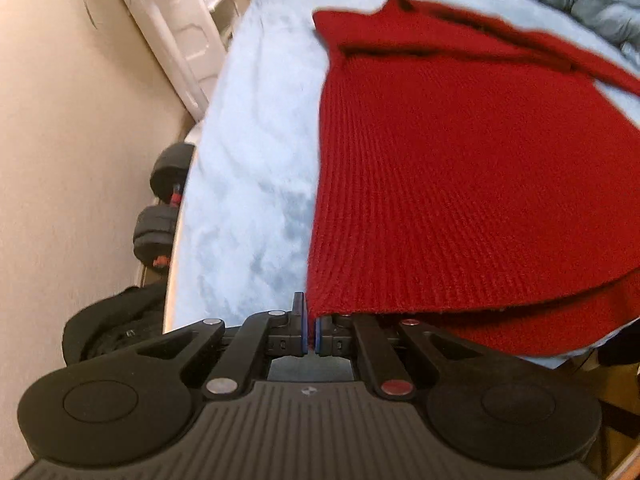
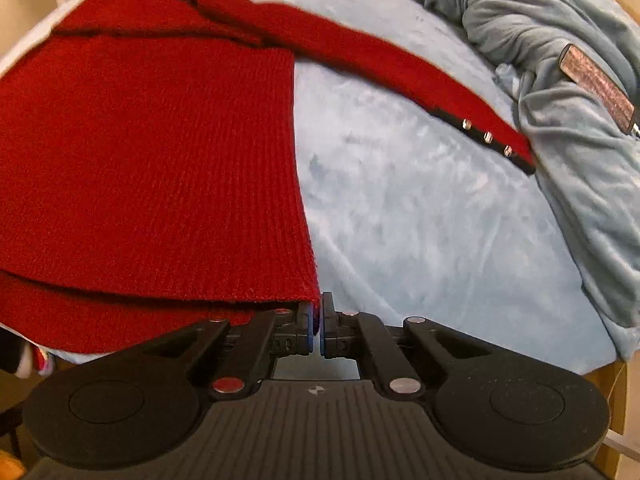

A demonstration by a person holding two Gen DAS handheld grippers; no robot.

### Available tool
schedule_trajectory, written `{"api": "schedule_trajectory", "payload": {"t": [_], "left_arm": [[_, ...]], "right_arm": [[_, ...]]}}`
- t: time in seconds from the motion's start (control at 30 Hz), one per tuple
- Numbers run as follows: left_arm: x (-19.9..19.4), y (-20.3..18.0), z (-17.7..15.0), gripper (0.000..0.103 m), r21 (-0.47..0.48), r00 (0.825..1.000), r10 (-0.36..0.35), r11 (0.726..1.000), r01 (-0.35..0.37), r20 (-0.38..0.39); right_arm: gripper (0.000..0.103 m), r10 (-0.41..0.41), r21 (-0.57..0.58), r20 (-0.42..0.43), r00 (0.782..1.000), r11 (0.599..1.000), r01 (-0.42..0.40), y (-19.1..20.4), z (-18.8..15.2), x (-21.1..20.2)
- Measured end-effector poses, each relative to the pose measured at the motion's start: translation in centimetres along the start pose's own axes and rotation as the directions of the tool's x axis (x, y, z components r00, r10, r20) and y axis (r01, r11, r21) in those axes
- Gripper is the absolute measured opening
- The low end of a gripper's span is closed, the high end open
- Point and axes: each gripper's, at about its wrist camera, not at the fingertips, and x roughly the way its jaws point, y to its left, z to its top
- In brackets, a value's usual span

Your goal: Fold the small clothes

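Note:
A red ribbed knit sweater (image 1: 460, 184) lies on a light blue bed cover (image 1: 256, 184). My left gripper (image 1: 312, 330) is shut on the sweater's near left hem corner. My right gripper (image 2: 319, 328) is shut on the near right hem corner of the sweater (image 2: 152, 168). The hem is lifted a little, with a second red layer showing under it. One sleeve (image 2: 400, 76) stretches out to the right, ending in a dark cuff with three metal buttons (image 2: 488, 137). The other sleeve lies folded across the chest in the left wrist view (image 1: 480, 44).
A bunched grey-blue blanket (image 2: 560, 40) lies at the bed's far right, with a dark rectangular patch (image 2: 596, 84) on it. Left of the bed are a wall, black dumbbells (image 1: 164, 208), a black bag (image 1: 108, 328) and a white cabinet (image 1: 180, 28).

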Motion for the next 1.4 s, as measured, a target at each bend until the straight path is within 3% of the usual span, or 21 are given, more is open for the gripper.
{"api": "schedule_trajectory", "payload": {"t": [0.1,0.17,0.23,0.3,0.33,0.37,0.47,0.57,0.63,0.7,0.77,0.83,0.9,0.97,1.03,1.1,1.13,1.17,1.23,1.27,1.4], "left_arm": [[-1.0,-0.2,0.0,0.004,0.019,1.0,-0.01,1.0,0.009,0.017],[0.8,-0.8,-0.4,0.004,0.053,0.999,0.004,0.999,-0.002,-0.036],[2.6,-1.4,-1.0,0.018,0.075,0.992,0.013,0.997,-0.004,-0.122],[2.3,-1.4,-1.0,0.052,0.095,0.99,0.021,0.995,-0.007,-0.137],[1.8,-1.0,-0.9,0.088,0.097,0.989,0.027,0.995,-0.013,-0.143],[1.2,-0.6,-1.0,0.102,0.097,0.988,0.036,0.995,-0.022,-0.148],[-2.8,1.0,-0.1,0.102,0.057,0.996,-0.032,0.998,0.037,-0.083],[-5.0,0.3,4.7,0.103,0.005,0.985,-0.147,0.989,0.148,0.094],[-3.8,-3.1,9.9,0.103,0.093,0.958,-0.196,0.979,0.18,0.209],[-0.5,-7.6,14.9,0.103,0.212,0.932,-0.255,0.956,0.203,0.257],[4.0,-11.9,19.0,0.102,0.288,0.924,-0.28,0.936,0.203,0.26],[9.3,-16.2,23.1,0.1,0.328,0.936,-0.282,0.922,0.204,0.21],[12.9,-19.1,25.8,0.094,0.37,0.948,-0.276,0.907,0.201,0.162],[15.8,-21.0,27.5,0.094,0.413,0.952,-0.278,0.888,0.203,0.13],[18.3,-22.5,28.6,0.094,0.459,0.956,-0.274,0.866,0.199,0.101],[20.1,-23.1,29.4,0.076,0.488,0.959,-0.26,0.855,0.175,0.111],[20.4,-23.4,29.8,0.03,0.488,0.956,-0.271,0.853,0.185,0.11],[20.5,-23.2,30.3,0.016,0.458,0.951,-0.29,0.864,0.211,0.109],[19.3,-21.0,31.4,0.011,0.338,0.938,-0.299,0.913,0.227,0.177],[18.4,-19.3,32.1,0.011,0.278,0.928,-0.295,0.933,0.229,0.227],[15.0,-8.9,33.6,0.01,0.022,0.92,-0.183,0.982,0.187,0.345]], "right_arm": [[0.001,0.016,-0.041,0.031,0.999,0.999,-0.014,-0.2,0.3,-1.6],[0.001,0.012,-0.066,-0.024,1.0,0.998,-0.014,0.1,-0.2,0.3],[0.002,0.026,-0.068,-0.121,0.992,0.997,-0.034,0.7,-0.6,2.7],[0.005,0.072,-0.071,-0.221,0.973,0.993,-0.09,1.5,-0.9,3.8],[0.018,0.088,-0.063,-0.253,0.963,0.992,-0.107,1.6,-1.0,3.7],[0.036,0.107,-0.055,-0.255,0.961,0.991,-0.125,1.5,-1.1,3.3],[0.061,0.126,-0.012,-0.162,0.979,0.991,-0.13,0.2,-0.4,0.6],[0.064,0.141,0.097,-0.048,0.989,0.986,-0.136,-1.6,2.4,0.3],[0.066,0.131,0.187,0.036,0.991,0.973,-0.136,-2.4,5.5,1.5],[0.067,0.131,0.245,0.118,0.984,0.957,-0.157,-3.0,9.3,3.6],[0.069,0.171,0.284,0.16,0.972,0.935,-0.212,-3.9,13.2,7.0],[0.068,0.278,0.361,0.09,0.956,0.886,-0.292,-5.1,17.1,11.9],[0.068,0.415,0.512,0.015,0.91,0.779,-0.364,-6.7,20.0,16.8],[0.068,0.439,0.627,0.017,0.899,0.695,-0.351,-8.1,22.2,19.9],[0.068,0.407,0.669,0.036,0.913,0.668,-0.325,-9.3,24.8,21.7],[0.065,0.331,0.71,0.122,0.936,0.63,-0.315,-11.4,27.6,22.3],[0.061,0.226,0.745,0.199,0.954,0.597,-0.296,-12.9,28.7,21.9],[0.06,0.091,0.765,0.277,0.957,0.581,-0.277,-14.1,29.5,21.1],[0.067,-0.11,0.766,0.328,0.938,0.613,-0.196,-15.8,30.9,19.7],[0.071,-0.132,0.761,0.314,0.94,0.627,-0.166,-16.4,31.4,19.5],[0.071,-0.023,0.762,0.304,0.952,0.606,-0.229,-17.9,29.1,18.6]]}}
